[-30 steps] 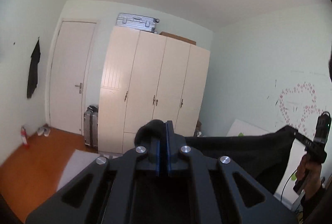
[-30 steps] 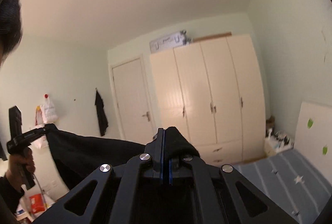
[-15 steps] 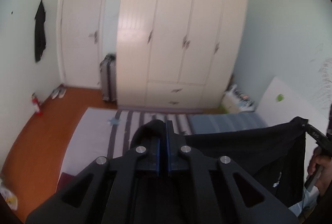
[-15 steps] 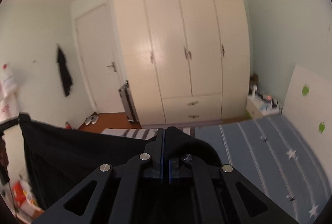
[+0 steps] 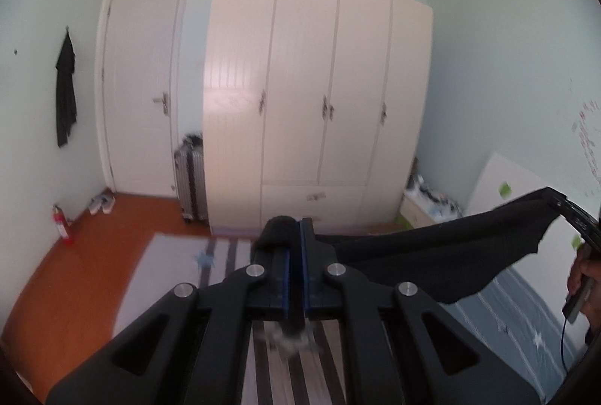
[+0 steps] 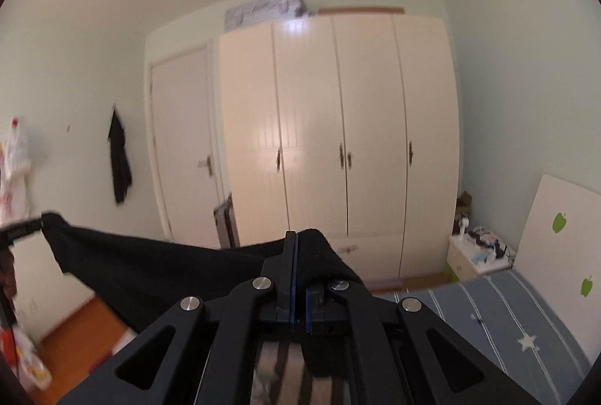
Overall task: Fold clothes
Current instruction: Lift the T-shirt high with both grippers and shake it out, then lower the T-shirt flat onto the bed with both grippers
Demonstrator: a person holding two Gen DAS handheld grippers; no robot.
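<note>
A black garment (image 5: pixel 443 254) hangs stretched in the air between my two grippers, above the bed. My left gripper (image 5: pixel 295 228) is shut on one corner of it, with cloth bunched over the left finger. My right gripper (image 6: pixel 296 243) is shut on the other corner, with cloth draped over the right finger. In the right wrist view the garment (image 6: pixel 150 266) runs left to the other gripper (image 6: pixel 22 230). In the left wrist view it runs right to the other gripper (image 5: pixel 574 213) and the hand holding it.
The bed (image 6: pixel 507 307) with a blue and grey striped, star-print sheet lies below. A cream wardrobe (image 5: pixel 315 97) and a white door (image 5: pixel 142 85) stand ahead. A suitcase (image 5: pixel 189 187) stands by the wardrobe. A nightstand (image 6: pixel 473 258) and a white board (image 6: pixel 559 236) are at right.
Both wrist views first tipped down from the ceiling toward the bed, then rose slightly. The garment stays stretched between the shut grippers throughout.
</note>
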